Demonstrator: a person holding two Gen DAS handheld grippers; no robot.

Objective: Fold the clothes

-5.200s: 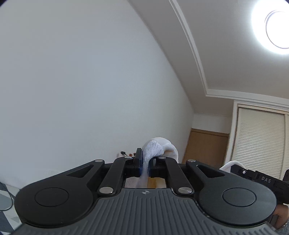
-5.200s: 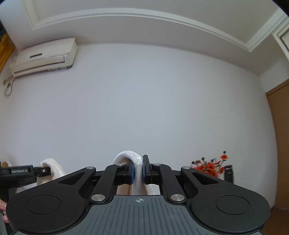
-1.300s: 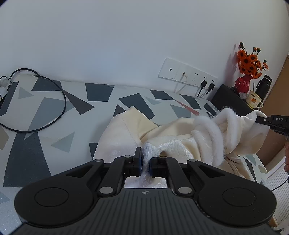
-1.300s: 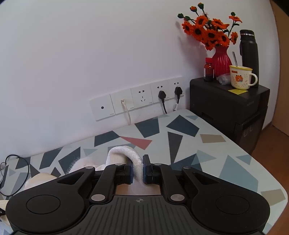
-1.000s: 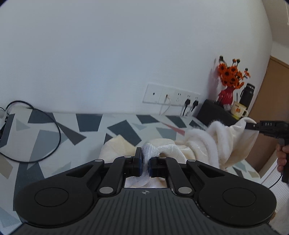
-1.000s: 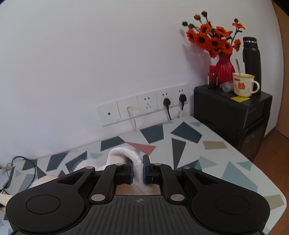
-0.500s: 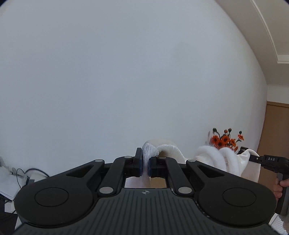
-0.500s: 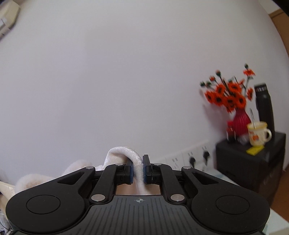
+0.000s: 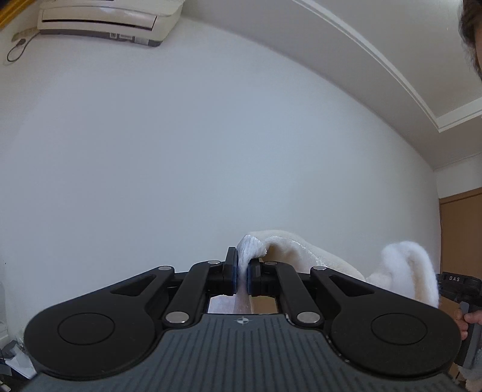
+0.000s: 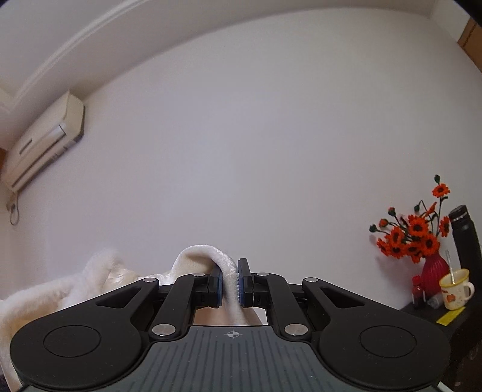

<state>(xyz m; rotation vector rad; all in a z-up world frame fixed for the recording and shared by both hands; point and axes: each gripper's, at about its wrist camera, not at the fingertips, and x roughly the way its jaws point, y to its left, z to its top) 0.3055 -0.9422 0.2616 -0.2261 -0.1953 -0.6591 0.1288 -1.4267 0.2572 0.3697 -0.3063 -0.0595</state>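
Observation:
A cream fleece garment (image 9: 289, 247) is held up in the air, in front of a bare white wall. My left gripper (image 9: 240, 273) is shut on a white fuzzy edge of it. The fabric runs off to the right to a bunched fold (image 9: 403, 268) beside the other gripper's black body (image 9: 458, 286), held by a person's hand (image 9: 473, 318). In the right wrist view my right gripper (image 10: 230, 283) is shut on another cream fold of the garment (image 10: 205, 256), and more of the fleece (image 10: 60, 289) hangs off to the left. The table is out of view.
An air conditioner (image 9: 105, 21) is mounted high on the wall. At the right stands a black cabinet (image 10: 446, 319) bearing a red vase of orange flowers (image 10: 415, 238), a black flask (image 10: 467, 238) and a cream mug (image 10: 455, 286). A wooden door (image 9: 461, 235) is at the far right.
Both grippers have risen and tilted upward with the garment: the patterned table and wall sockets dropped out of view, and the ceiling and air conditioner came in. Both stay shut on the fleece.

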